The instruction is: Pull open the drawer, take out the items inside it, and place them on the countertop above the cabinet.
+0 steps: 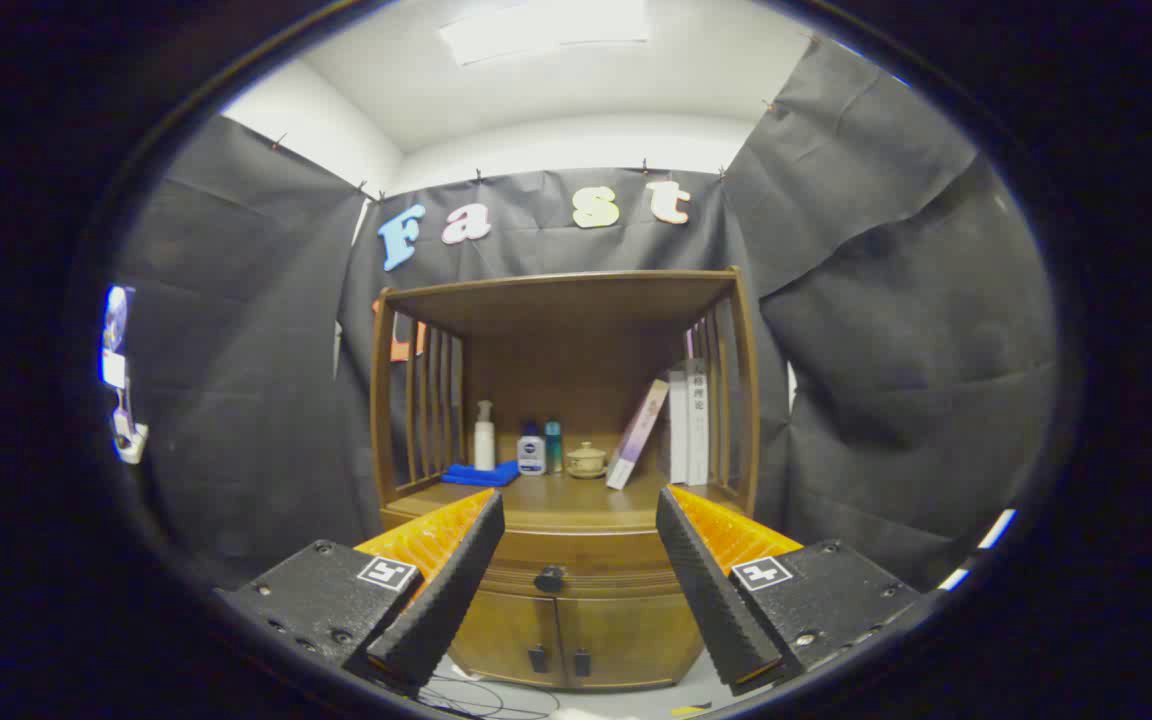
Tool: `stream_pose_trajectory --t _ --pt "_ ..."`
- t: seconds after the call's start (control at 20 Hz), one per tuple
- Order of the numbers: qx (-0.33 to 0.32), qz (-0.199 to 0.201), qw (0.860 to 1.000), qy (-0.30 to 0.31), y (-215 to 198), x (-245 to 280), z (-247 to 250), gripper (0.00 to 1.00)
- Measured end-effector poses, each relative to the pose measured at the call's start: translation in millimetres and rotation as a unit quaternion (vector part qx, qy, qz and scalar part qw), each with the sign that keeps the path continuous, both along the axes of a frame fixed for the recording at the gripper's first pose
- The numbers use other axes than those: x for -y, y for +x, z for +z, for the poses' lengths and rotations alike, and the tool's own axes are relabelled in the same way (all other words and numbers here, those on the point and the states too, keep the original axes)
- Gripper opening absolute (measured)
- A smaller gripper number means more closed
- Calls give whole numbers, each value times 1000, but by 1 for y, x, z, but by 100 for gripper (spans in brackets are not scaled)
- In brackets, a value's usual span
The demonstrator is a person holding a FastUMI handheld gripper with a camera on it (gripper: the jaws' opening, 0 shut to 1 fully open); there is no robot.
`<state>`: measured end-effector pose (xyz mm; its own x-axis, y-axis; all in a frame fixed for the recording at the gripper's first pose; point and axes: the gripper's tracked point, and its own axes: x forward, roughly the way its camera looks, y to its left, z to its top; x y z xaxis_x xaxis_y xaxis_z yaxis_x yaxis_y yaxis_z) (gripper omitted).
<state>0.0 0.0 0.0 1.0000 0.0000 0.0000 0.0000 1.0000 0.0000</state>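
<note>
The gripper (581, 520) is hanging released, its two fingers spread wide and grasping nothing, well short of the brown wooden cabinet (576, 620) that is standing against the far wall cloth. Between the spread fingers, beyond their tips, the shallow wooden drawer (576, 560) is sitting fully shut under the countertop, with its small dark round knob (549, 578) just left of the midline.

The step in hand looks to be the approach to that knob. To do it well, the gripper probably needs to be drifting slightly left so the knob is centred between the fingers, then closing squarely on it and pulling straight back toward the near side, level, so the drawer is not jamming. What is lying inside the drawer cannot be told while it is shut.

Below the drawer, two wooden cupboard doors (561, 635) with small dark handles are also closed.

The wooden countertop (576, 495) is forming the floor of an open slatted shelf and is already carrying things: at the left a folded blue cloth (479, 474) with a white pump bottle (484, 435) behind it, then a small white-and-blue jar (532, 453), a teal container (553, 445), a pale lidded ceramic pot (586, 460), and at the right a leaning book (636, 435) beside upright white books (688, 425). Bare wood near the front edge seems the likeliest landing place.
</note>
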Motion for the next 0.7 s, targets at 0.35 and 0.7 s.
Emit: stream_pose_trajectory --t 0.35,0.7 --pt "-7 -12 1000 9 0 12 -2 100" --pt "4 -36 999 18 0 17 0 99"
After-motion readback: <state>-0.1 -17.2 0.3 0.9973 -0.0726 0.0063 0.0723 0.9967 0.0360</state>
